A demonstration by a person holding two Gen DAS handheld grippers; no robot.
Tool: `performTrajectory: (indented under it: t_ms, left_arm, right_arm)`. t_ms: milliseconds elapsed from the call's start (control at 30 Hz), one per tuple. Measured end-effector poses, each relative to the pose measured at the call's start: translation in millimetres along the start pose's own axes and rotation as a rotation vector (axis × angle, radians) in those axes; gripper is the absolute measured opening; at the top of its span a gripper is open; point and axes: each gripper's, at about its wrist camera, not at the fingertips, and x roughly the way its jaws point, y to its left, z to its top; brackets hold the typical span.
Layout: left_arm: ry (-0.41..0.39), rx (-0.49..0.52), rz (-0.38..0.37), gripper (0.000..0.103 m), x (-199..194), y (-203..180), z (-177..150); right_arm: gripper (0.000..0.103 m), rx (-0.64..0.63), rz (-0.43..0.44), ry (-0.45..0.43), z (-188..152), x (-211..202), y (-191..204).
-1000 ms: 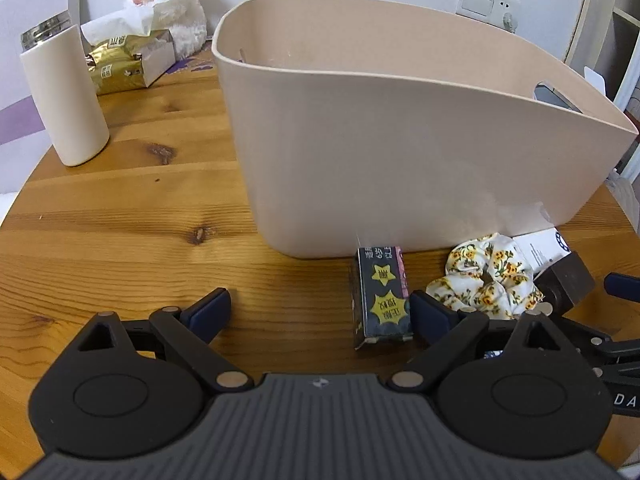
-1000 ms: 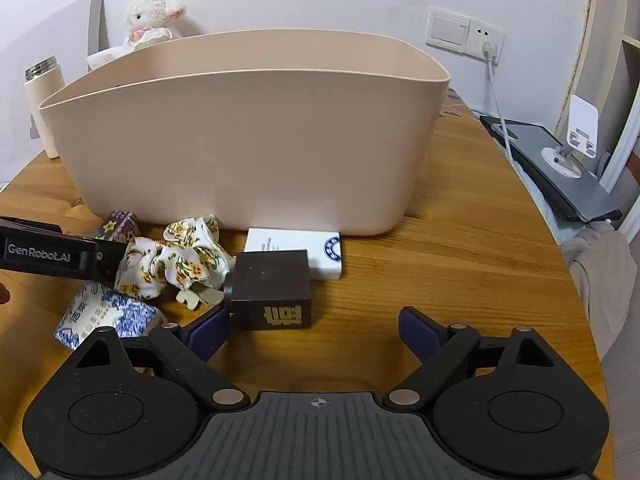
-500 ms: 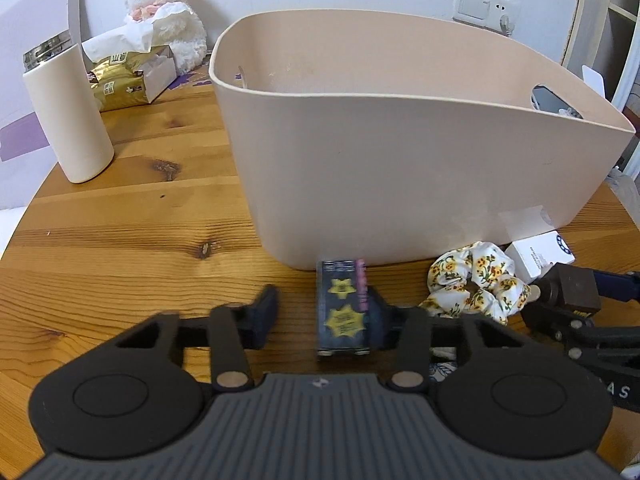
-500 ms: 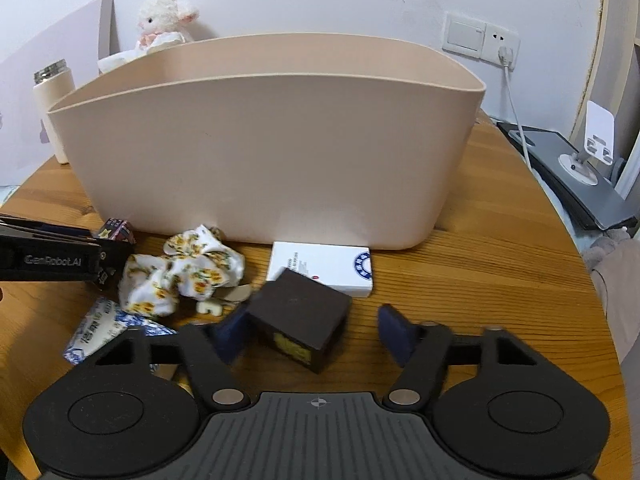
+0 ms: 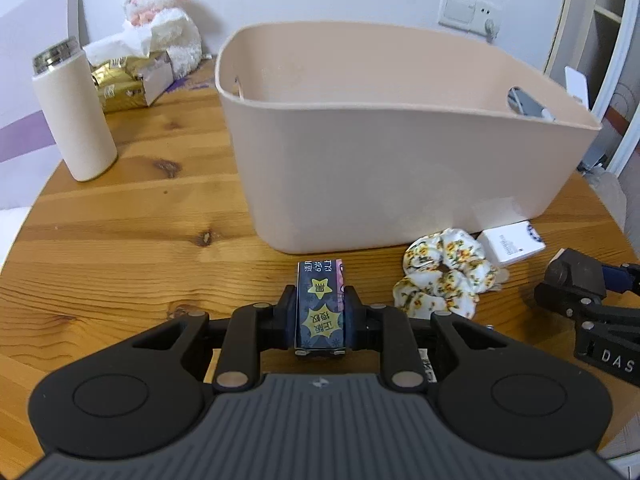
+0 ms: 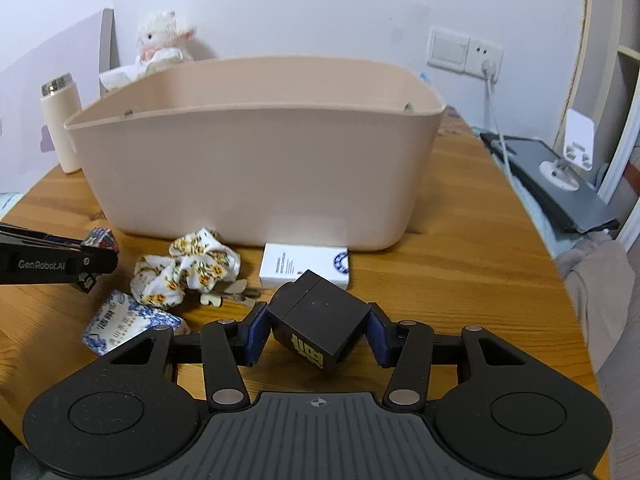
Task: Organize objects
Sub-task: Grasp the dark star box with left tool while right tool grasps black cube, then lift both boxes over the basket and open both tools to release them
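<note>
2 grippers are loaded, presumably for transfer into the beige bin (image 5: 400, 184): left gripper (image 5: 320, 314) clamped on a starred box (image 5: 320, 308), right gripper (image 6: 316, 334) clamped on a tilted dark cube (image 6: 320, 328), both just before the bin. Wooden table (image 5: 120, 240); white wall behind.

Soft even daylight, faint shadows under bin (image 5: 400, 184) on worktop (image 5: 120, 240); strong fisheye bending, dark corners, sharp focus.
</note>
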Motion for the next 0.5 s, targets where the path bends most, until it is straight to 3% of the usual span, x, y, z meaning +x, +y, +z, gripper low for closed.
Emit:
performTrajectory:
  t_ms: [500]
  left_arm:
    - [-0.145, 0.029, -0.012, 0.025, -77.5, -8.0, 15.6]
  right_arm:
    - [0.048, -0.037, -0.016, -0.178, 23.7, -72.1, 0.4]
